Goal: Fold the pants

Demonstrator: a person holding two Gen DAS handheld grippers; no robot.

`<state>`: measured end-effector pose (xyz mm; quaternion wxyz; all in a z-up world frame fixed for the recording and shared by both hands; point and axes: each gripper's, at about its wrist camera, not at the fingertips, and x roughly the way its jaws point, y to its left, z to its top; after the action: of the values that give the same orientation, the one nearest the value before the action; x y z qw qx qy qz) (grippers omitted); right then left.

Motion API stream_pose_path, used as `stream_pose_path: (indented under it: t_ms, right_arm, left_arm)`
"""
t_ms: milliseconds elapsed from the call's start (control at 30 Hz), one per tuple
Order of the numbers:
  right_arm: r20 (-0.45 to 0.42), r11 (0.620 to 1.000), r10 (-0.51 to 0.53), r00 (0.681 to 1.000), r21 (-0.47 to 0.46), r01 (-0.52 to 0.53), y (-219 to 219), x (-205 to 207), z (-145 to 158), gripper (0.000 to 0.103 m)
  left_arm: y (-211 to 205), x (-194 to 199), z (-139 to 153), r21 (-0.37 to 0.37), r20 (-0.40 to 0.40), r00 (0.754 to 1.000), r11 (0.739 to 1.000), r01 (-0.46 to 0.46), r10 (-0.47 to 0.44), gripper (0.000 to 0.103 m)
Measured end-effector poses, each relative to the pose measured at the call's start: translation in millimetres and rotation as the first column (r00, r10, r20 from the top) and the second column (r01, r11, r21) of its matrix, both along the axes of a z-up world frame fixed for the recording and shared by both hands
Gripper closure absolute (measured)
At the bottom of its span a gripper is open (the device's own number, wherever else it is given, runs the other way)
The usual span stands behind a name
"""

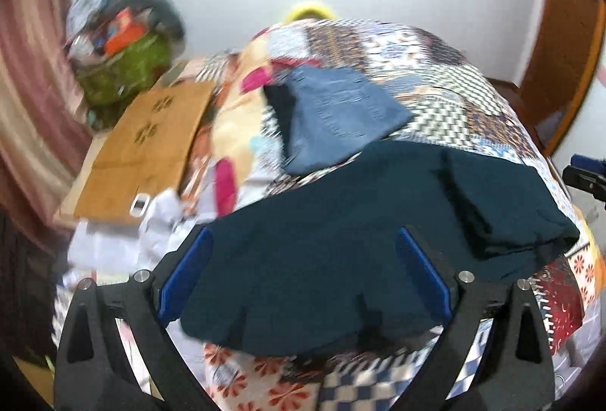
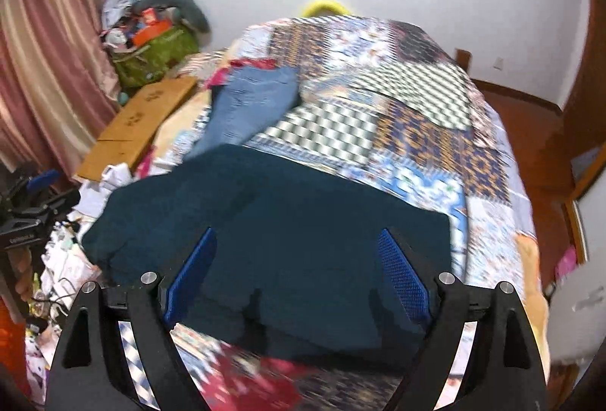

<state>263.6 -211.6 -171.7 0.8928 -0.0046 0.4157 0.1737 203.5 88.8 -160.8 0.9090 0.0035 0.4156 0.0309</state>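
Dark teal pants [image 1: 360, 221] lie folded on the patchwork bedspread [image 1: 454, 100], with a thicker folded layer on their right side. My left gripper [image 1: 303, 233] hovers above their near edge, open, its blue pads wide apart and pinching no cloth. In the right wrist view the same pants [image 2: 284, 221] spread below my right gripper [image 2: 296, 231], which is also open and holds nothing. The picture is blurred by motion.
Folded blue jeans [image 1: 341, 115] lie further up the bed, behind the teal pants. A flat cardboard box [image 1: 147, 150] with a phone [image 1: 139, 205] on it, loose papers and a green bag [image 1: 125, 70] crowd the bed's left side. A pink curtain [image 2: 45, 44] hangs at left, wooden furniture [image 1: 560, 44] at right.
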Motion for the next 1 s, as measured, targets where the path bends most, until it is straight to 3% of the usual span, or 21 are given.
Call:
stream_pose_path:
  t_ms: [133, 300, 400, 533, 633, 767, 800, 1000]
  right_arm:
    - [-0.026, 0.998, 0.043, 0.999, 0.039, -0.042, 31.3, 6.9, -11.7, 0.018]
    - [-0.081, 0.997, 0.075, 0.994, 0.006, -0.075, 59.4, 16.2, -37.8, 0.018]
    - [-0.139, 0.997, 0.067, 0.988, -0.022, -0.071, 68.2, 20.5, -58.5, 0.018]
    - [-0.195, 0.999, 0.052, 0.979, 0.01, -0.051, 69.7, 20.1, -77.3, 0.018]
    - [-0.194, 0.999, 0.052, 0.98, 0.013, -0.051, 70.0, 18.7, -76.5, 0.018]
    - [-0.191, 0.998, 0.058, 0.98, 0.013, -0.056, 71.0, 17.5, -77.0, 0.017]
    - [-0.19, 0.998, 0.059, 0.98, 0.014, -0.057, 70.7, 17.4, -77.4, 0.017]
    - [-0.186, 0.998, 0.069, 0.98, 0.02, -0.067, 70.4, 19.1, -78.1, 0.017]
  left_arm:
    - [45.8, -10.7, -21.8, -0.129, -0.078, 0.994, 0.988, -0.084, 0.074, 0.005]
    - [78.5, -29.2, -55.3, -0.245, -0.169, 0.979, 0.957, -0.156, 0.117, 0.005]
    - [86.8, -40.5, -77.1, -0.328, -0.222, 0.968, 0.927, -0.185, 0.114, 0.005]
    - [89.8, -49.4, -102.0, -0.416, -0.284, 0.954, 0.884, -0.212, 0.095, 0.005]
    - [90.7, -49.5, -119.7, -0.515, -0.318, 0.946, 0.827, -0.227, 0.062, 0.005]
    - [94.8, -44.4, -146.8, -0.669, -0.369, 0.929, 0.694, -0.268, 0.003, 0.005]
    - [96.6, -42.6, -151.8, -0.685, -0.376, 0.927, 0.671, -0.282, 0.005, 0.005]
    - [109.4, -20.3, -167.5, -0.733, -0.4, 0.916, 0.589, -0.34, 0.03, 0.005]
